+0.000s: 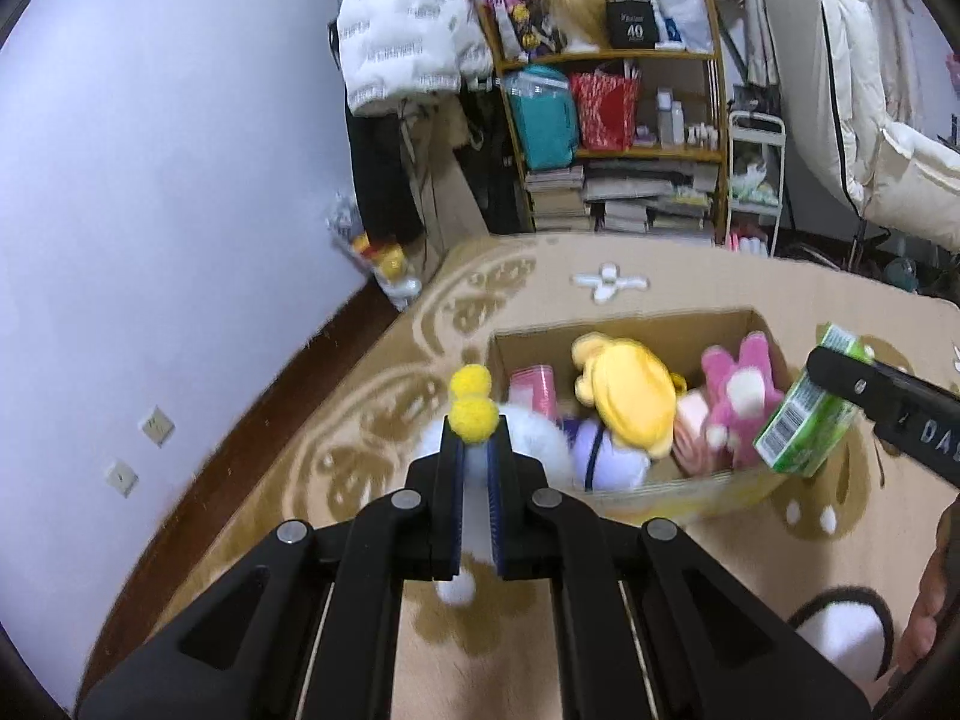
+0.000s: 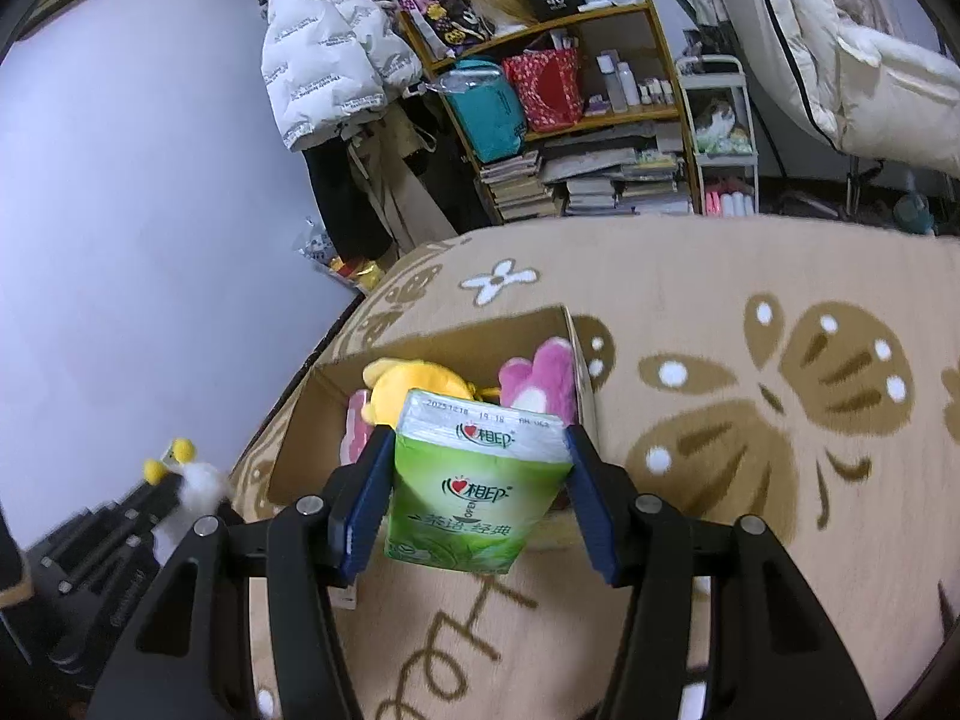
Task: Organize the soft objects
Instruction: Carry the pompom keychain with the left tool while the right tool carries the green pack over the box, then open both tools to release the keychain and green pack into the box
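— Carrying both things over the cardboard box (image 2: pixel 576 354) is the step in hand, it seems; how should it be done well?

— Each load should be brought above the open top before anything is let go, and lowered into a gap beside the yellow plush (image 1: pixel 630 396) and the pink plush (image 1: pixel 735 396) already lying inside. The box stands on the patterned rug (image 2: pixel 720 420).

— What is held by the left tool (image 1: pixel 474 450)?

— A white fluffy toy (image 1: pixel 522 438) with yellow pompoms (image 1: pixel 474 402) is pinched between its nearly closed jaws, near the box's left wall.

— And the right tool (image 2: pixel 474 468)?

— It is partly open and clamped on a green tissue pack (image 2: pixel 480 480), held by both sides just in front of the box. A gentle grip is advised, since the pack would likely crush.
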Tool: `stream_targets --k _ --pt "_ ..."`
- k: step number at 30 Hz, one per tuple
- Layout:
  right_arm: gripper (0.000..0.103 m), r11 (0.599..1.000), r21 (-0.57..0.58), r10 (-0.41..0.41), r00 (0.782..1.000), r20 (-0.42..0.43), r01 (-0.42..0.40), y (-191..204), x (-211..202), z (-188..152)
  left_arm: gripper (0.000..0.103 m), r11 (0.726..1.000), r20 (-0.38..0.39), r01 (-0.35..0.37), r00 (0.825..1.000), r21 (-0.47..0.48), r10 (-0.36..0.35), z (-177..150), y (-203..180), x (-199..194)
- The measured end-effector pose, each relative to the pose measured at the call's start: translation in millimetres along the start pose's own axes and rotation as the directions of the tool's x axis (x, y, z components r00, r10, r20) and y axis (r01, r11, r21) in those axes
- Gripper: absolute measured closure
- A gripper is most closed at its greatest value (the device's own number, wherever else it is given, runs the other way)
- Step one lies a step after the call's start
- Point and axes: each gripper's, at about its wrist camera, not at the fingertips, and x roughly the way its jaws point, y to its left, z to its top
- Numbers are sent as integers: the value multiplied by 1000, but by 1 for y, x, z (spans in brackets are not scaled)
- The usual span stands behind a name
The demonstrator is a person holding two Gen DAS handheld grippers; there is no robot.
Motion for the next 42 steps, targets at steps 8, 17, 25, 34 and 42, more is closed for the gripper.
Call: stream_targets --k 8,17,25,34,42 --pt "44 999 -47 24 999 23 -23 10 12 21 97 1000 85 -12 996 13 11 38 -1 2" --pt "44 993 -113 25 1000 8 -24 20 41 40 96 999 88 16 996 -40 -12 54 2 36" --pt "44 990 -139 18 999 -38 -23 20 73 48 96 997 42 34 999 -64 -32 53 -2 77" --pt "44 991 -132 -1 995 -102 -12 9 108 37 95 996 -19 38 999 -83 -39 26 -10 110" --pt "43 989 -148 -3 993 -116 -14 5 116 33 92 996 -52 73 996 -46 -75 17 -24 126"
